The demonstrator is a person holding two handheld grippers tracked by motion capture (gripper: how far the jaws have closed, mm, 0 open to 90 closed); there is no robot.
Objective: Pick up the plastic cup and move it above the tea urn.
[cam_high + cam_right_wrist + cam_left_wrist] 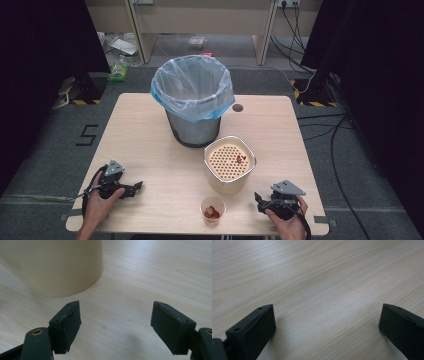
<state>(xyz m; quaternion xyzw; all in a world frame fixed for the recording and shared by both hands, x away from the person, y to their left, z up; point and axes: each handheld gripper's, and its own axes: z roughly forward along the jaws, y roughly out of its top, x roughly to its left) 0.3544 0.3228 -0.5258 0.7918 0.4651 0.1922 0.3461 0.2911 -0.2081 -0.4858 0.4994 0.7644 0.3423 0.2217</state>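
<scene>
Right gripper (260, 201) rests low at the near right of the table (150, 130), held in the person's right hand (287, 220). Jaws spread wide, nothing between them; in the right gripper view bare wood shows in the gap. Just ahead of the jaws in that view: the rounded cream wall of the container (57, 265), near but not touching.

Left gripper (135, 187) at the near left, in the left hand (100, 202), jaws likewise spread wide over bare table in the left gripper view, holding nothing.

Between the two grippers, near the front edge: a small clear cup (213, 209) with reddish and pale bits inside. Just behind it stands the cream container with a perforated top insert and a few red scraps on the insert. Farther back, mid-table: a grey bin (192, 127) lined with a pale blue bag, upright, close behind the container.
</scene>
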